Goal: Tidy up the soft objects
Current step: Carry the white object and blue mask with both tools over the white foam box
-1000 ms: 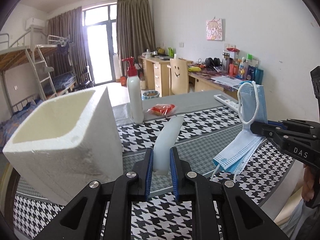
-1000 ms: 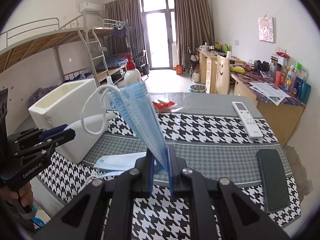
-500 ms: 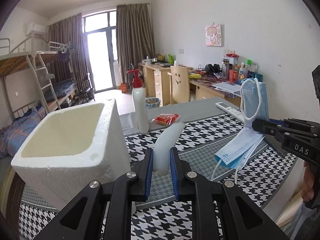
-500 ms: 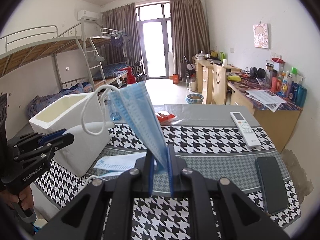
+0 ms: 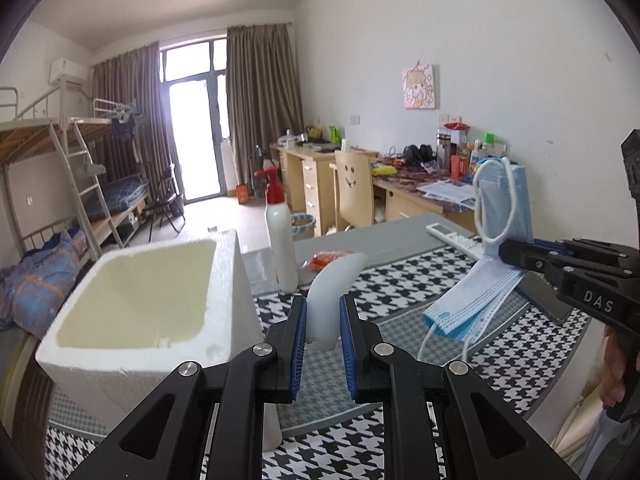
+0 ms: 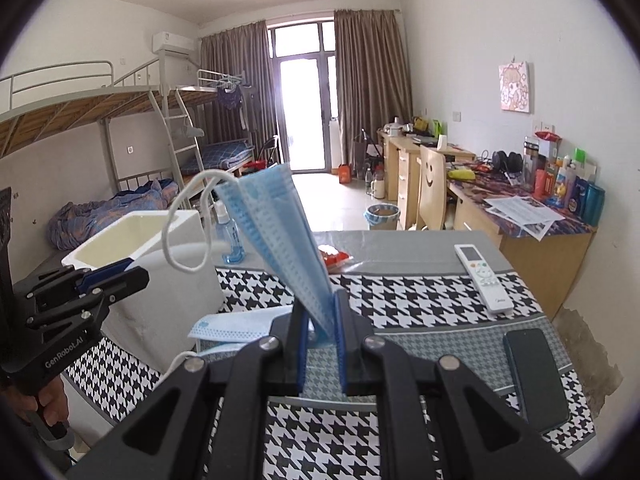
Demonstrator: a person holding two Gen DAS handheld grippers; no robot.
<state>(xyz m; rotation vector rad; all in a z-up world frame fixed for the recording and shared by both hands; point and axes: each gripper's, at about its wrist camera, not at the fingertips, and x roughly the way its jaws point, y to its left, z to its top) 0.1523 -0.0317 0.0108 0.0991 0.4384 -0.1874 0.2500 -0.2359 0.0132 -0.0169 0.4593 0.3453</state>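
My left gripper (image 5: 323, 322) is shut on a soft white curved piece (image 5: 332, 286) and holds it above the table, right beside the open white foam box (image 5: 136, 300). My right gripper (image 6: 320, 320) is shut on a stack of blue face masks (image 6: 276, 232) that stands up from the jaws, one ear loop hanging left. The masks also show in the left wrist view (image 5: 480, 296), with the right gripper (image 5: 504, 250) at the right edge. The left gripper (image 6: 136, 274) shows at the left of the right wrist view. The foam box (image 6: 132, 232) stands behind it.
A white pump bottle with red top (image 5: 280, 244) and a red packet (image 5: 328, 258) stand behind the box. A blue spray bottle (image 6: 230, 236), a white remote (image 6: 482, 276) and a dark phone (image 6: 534, 378) lie on the houndstooth tablecloth (image 6: 400, 300). Desks and bunk beds are behind.
Both grippers have risen with their loads still held. The foam box now sits lower in both views, so its opening shows more from above.
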